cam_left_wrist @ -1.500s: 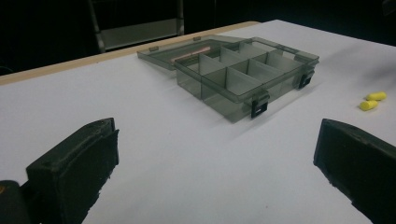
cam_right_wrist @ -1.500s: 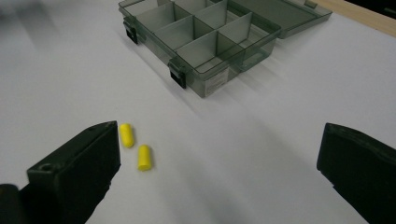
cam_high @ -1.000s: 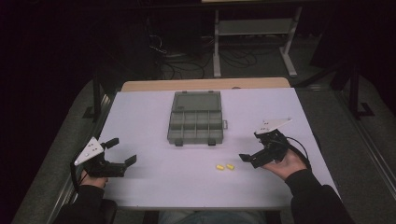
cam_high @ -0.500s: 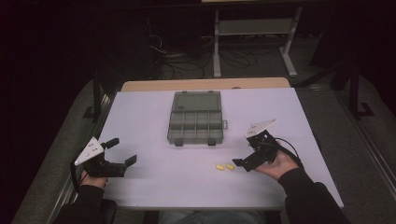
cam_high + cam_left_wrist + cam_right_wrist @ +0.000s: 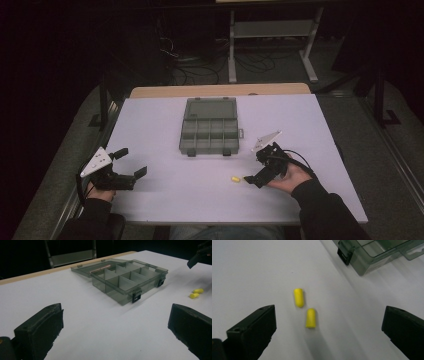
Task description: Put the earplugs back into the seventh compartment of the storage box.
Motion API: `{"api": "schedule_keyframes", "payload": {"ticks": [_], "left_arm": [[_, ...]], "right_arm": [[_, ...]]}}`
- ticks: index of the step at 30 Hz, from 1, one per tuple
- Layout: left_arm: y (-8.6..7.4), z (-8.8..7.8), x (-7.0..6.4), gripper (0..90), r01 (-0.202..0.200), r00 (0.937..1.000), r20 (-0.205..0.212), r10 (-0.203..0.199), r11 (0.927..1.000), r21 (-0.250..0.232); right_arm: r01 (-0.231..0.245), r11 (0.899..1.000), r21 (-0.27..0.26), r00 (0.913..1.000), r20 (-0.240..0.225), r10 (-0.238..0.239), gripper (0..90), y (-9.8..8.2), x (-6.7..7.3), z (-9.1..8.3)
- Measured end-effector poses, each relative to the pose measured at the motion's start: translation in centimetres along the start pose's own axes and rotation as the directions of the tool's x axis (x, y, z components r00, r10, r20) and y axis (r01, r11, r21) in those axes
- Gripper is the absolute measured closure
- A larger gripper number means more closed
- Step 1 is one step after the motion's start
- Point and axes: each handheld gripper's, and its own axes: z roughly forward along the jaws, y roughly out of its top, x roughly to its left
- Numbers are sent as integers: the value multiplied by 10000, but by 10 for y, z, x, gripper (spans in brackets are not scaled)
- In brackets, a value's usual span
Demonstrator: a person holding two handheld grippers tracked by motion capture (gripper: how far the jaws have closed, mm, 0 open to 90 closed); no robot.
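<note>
Right fingers (image 5: 329, 335) spread wide over two yellow earplugs (image 5: 305, 307), left fingers (image 5: 115, 340) wide apart, idle

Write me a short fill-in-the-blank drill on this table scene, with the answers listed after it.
1. The right gripper hovers over two ____ earplugs.
2. The compartment box has its lid ____.
3. The left gripper has its jaws ____.
4. The earplugs lie on the ____ table.

Missing words: yellow; open; open; white
</note>
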Motion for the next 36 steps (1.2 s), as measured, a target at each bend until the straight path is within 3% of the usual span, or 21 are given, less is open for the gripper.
{"api": "schedule_keyframes", "payload": {"ticks": [10, 16, 21, 23, 26, 27, 36], "left_arm": [[0, 0, 0, 0, -27, 10000, 37, 27, 10000, 16], [0, 0, 0, 0, 11, 10000, 27, -11, 10000, -9], [0, 0, 0, 0, -8, 10000, 52, 8, 10000, -8], [0, 0, 0, 0, -7, 10000, 47, 7, 10000, 4], [0, 0, 0, 0, -7, 10000, 54, 7, 10000, 2], [0, 0, 0, 0, 7, 10000, 65, -7, 10000, -4], [0, 0, 0, 0, 0, 10000, 78, 0, 10000, -2]], "right_arm": [[218, 9983, 539, 9997, -129, -212, 0, 2, 4, 13], [610, 9955, 727, 9980, -198, -597, 108, 3, 7, 18], [594, 9929, 1029, 9978, -370, -559, 176, 2, 7, 21], [706, 9906, 1173, 9962, -594, -640, 285, 2, 8, 23], [813, 9898, 1166, 9948, -711, -734, 348, 2, 8, 24], [894, 9899, 1098, 9937, -771, -812, 420, 2, 8, 24], [899, 9881, 1245, 9923, -966, -781, 606, 2, 7, 28]]}}
